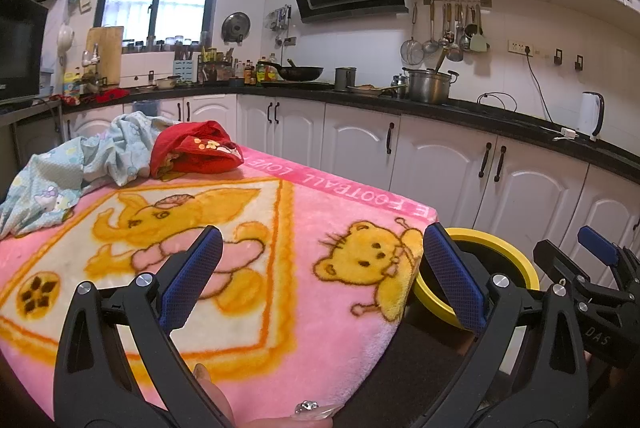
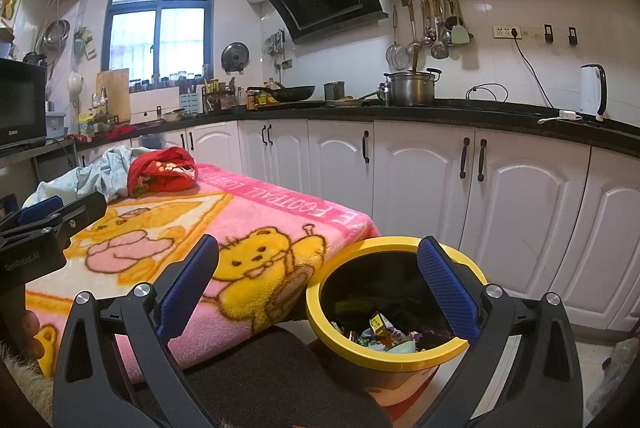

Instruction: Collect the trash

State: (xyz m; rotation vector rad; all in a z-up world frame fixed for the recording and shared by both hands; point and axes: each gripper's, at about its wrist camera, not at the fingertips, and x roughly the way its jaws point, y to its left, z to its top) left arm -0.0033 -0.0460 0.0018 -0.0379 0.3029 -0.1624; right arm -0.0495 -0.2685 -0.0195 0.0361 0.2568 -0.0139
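Note:
A yellow-rimmed trash bin (image 2: 384, 360) stands off the table's right end; several wrappers (image 2: 380, 328) lie in its bottom. In the left wrist view only part of the bin's rim (image 1: 504, 248) shows, behind the right finger. My left gripper (image 1: 320, 276) hangs open over the pink cartoon blanket (image 1: 304, 211) with nothing between its fingers. My right gripper (image 2: 320, 288) is open too, its right finger over the bin's mouth and its left finger over the blanket's corner (image 2: 256, 228). No loose trash shows on the blanket.
A red cloth (image 1: 196, 149) and a pale blue patterned cloth (image 1: 92, 159) are heaped at the blanket's far left. White cabinets (image 2: 420, 171) under a black counter run behind, close to the bin. A dark seat cushion (image 2: 260, 376) lies under the near edge.

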